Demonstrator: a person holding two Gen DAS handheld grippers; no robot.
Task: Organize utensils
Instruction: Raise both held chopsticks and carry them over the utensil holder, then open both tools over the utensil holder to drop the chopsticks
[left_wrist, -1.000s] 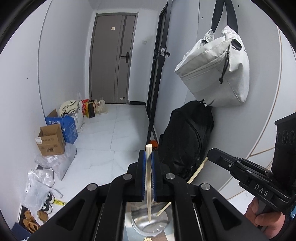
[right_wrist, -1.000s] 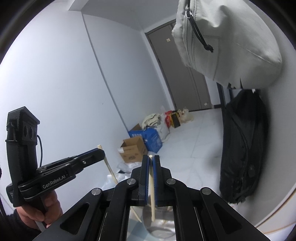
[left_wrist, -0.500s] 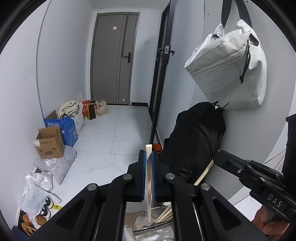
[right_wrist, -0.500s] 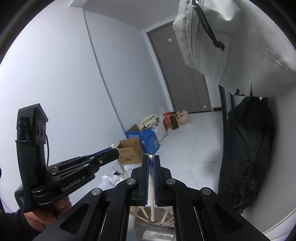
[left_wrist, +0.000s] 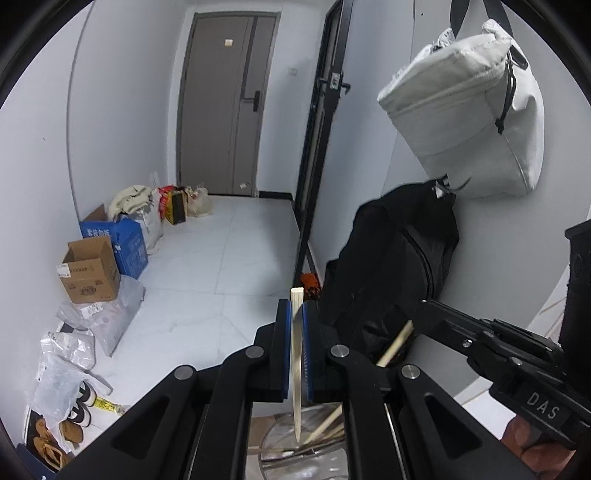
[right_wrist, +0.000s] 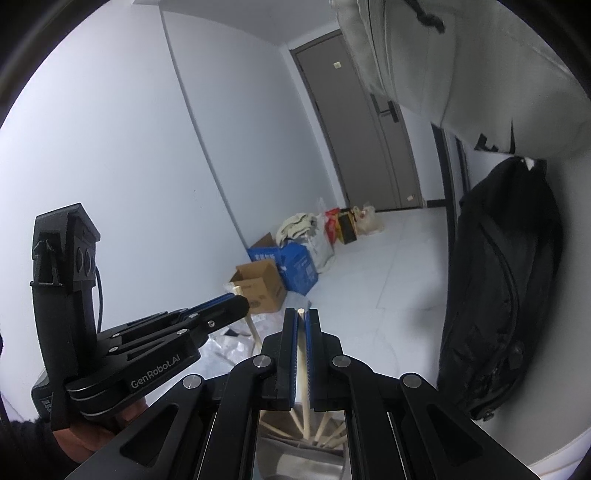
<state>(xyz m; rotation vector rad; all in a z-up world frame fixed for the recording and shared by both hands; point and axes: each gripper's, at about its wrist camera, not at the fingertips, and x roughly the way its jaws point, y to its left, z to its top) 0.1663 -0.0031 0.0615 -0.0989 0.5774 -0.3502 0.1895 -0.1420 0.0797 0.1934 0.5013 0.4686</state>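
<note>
Holding one chopstick each: left claw (left_wrist: 293, 325) clenched on chopstick (left_wrist: 296, 369), right claw (right_wrist: 302, 332) on another (right_wrist: 303, 373), both over metal holder (left_wrist: 314, 443) w/ more sticks. Advice: aim tips inside rim, lower, then release.

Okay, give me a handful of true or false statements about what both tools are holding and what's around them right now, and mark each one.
1. The left tool is shut on a chopstick. True.
2. The right tool is open, holding nothing. False: it is shut on its own chopstick.
3. A metal container with more chopsticks sits below the tools. True.
4. The grey bag lies on the floor. False: it hangs on the wall above the black backpack.
5. The far door is closed. True.
</note>
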